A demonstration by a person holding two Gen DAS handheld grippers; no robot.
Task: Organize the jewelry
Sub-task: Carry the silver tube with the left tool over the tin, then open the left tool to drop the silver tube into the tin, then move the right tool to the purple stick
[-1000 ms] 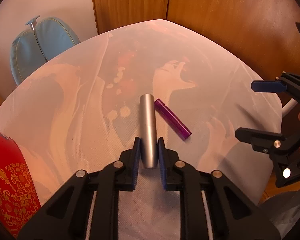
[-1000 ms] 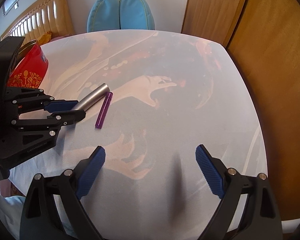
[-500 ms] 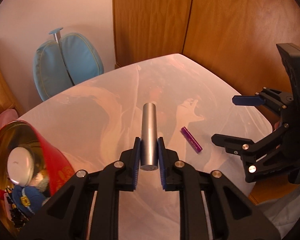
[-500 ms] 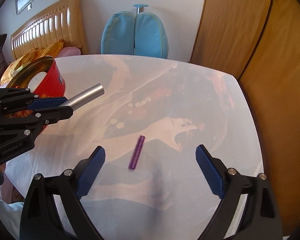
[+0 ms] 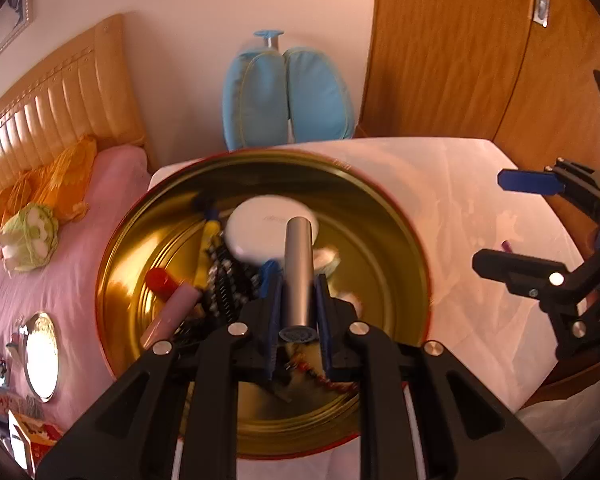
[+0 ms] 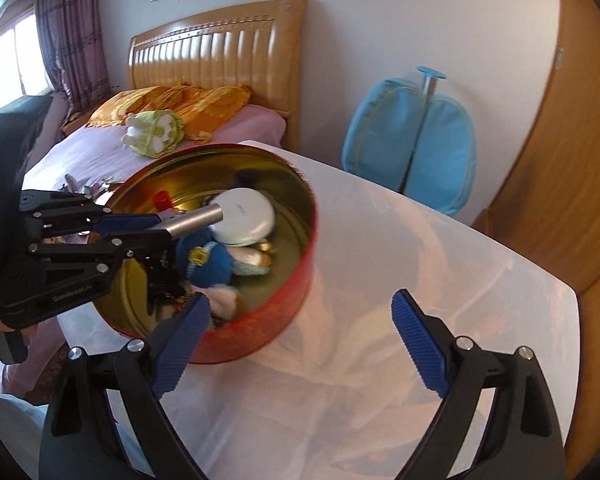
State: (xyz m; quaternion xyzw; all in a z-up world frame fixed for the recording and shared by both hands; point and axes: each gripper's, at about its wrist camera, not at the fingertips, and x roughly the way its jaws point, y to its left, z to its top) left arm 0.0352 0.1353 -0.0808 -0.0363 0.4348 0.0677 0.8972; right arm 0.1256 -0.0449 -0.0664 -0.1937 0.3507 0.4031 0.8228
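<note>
My left gripper (image 5: 298, 284) is shut on a silver metal tube (image 5: 298, 264) and holds it over the open round red tin (image 5: 380, 200), which has a gold inside. In the right wrist view the tube (image 6: 196, 220) points into the tin (image 6: 276, 320) from the left gripper (image 6: 156, 228). The tin holds a white round case (image 5: 260, 228), a red-capped pink tube (image 5: 168, 300), beaded chains (image 5: 224, 280) and a blue plush toy (image 6: 204, 260). My right gripper (image 6: 300, 340) is open and empty above the white tablecloth (image 6: 380, 280). It shows at the right of the left wrist view (image 5: 516, 224).
A purple tube's tip (image 5: 506, 245) lies on the cloth behind the right gripper's lower finger. A bed (image 6: 100, 136) with pillows and a green plush stands left of the table. A blue chair back (image 6: 416, 136) and wooden wardrobe doors (image 6: 560, 160) are behind.
My left gripper has lifted the silver tube off the cloth and carried it left over the red tin. The right gripper has swung left toward the tin, still open.
</note>
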